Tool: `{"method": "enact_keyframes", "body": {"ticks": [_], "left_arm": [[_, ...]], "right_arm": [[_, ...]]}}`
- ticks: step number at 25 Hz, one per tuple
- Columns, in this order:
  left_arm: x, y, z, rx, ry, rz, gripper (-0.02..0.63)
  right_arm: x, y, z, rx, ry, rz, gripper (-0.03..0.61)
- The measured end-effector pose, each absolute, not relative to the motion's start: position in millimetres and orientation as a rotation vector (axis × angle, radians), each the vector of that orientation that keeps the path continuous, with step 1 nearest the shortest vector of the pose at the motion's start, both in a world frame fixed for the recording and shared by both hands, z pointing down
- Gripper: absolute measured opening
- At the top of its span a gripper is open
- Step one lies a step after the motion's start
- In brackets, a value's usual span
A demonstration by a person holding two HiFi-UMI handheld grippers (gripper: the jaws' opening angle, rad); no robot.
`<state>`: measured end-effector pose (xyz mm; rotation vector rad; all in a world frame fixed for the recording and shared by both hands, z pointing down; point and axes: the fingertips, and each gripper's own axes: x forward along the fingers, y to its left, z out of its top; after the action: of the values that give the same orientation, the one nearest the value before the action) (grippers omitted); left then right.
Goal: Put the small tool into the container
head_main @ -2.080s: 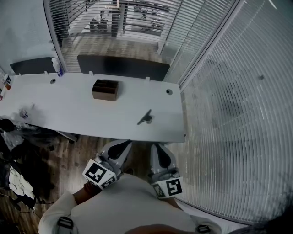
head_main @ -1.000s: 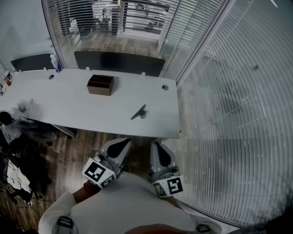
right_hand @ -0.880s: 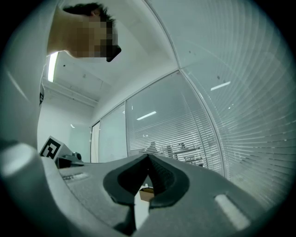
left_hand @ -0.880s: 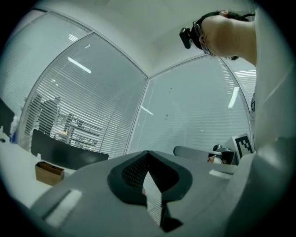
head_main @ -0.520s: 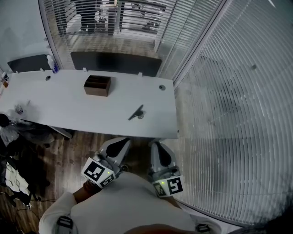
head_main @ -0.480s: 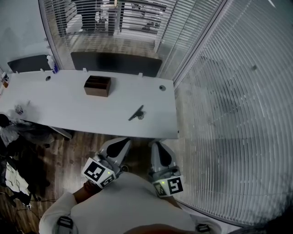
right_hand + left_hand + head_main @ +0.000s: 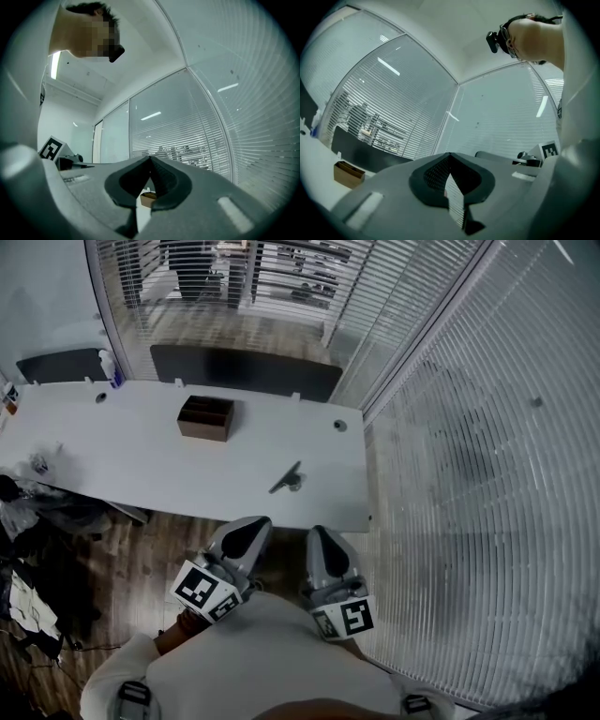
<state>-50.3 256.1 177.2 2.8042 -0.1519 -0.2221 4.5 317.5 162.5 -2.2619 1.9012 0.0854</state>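
Note:
A small dark tool (image 7: 288, 480) lies near the front right of the white table (image 7: 141, 460). The brown open container (image 7: 206, 418) stands further back, toward the middle. Both grippers hang close to my body, below the table's front edge and above the floor. My left gripper (image 7: 242, 538) is shut with nothing in it, its jaw tips meeting (image 7: 450, 154). My right gripper (image 7: 325, 554) is also shut and empty (image 7: 150, 158). The container shows at the left in the left gripper view (image 7: 348, 172) and through the jaw slit in the right gripper view (image 7: 149, 199).
A glass wall with blinds (image 7: 469, 474) runs along the table's right end. A dark panel (image 7: 244, 369) stands behind the table. A bottle (image 7: 112, 368) and small clutter (image 7: 39, 463) sit at the table's left. Dark bags (image 7: 37, 521) lie on the wooden floor.
The head view has shifted slightly, so the table sits a little differently in frame. Both grippers stay shut near my body. Tool and container have not moved on the table.

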Motion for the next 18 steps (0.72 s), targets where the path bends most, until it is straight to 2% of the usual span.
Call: {"method": "enact_keyframes", "body": {"ticks": [18], "left_arm": [[-9, 140, 184, 2.799, -0.128, -0.180, 0.003]], "right_arm": [[44, 202, 168, -2.295, 1.909, 0.037, 0.000]]}}
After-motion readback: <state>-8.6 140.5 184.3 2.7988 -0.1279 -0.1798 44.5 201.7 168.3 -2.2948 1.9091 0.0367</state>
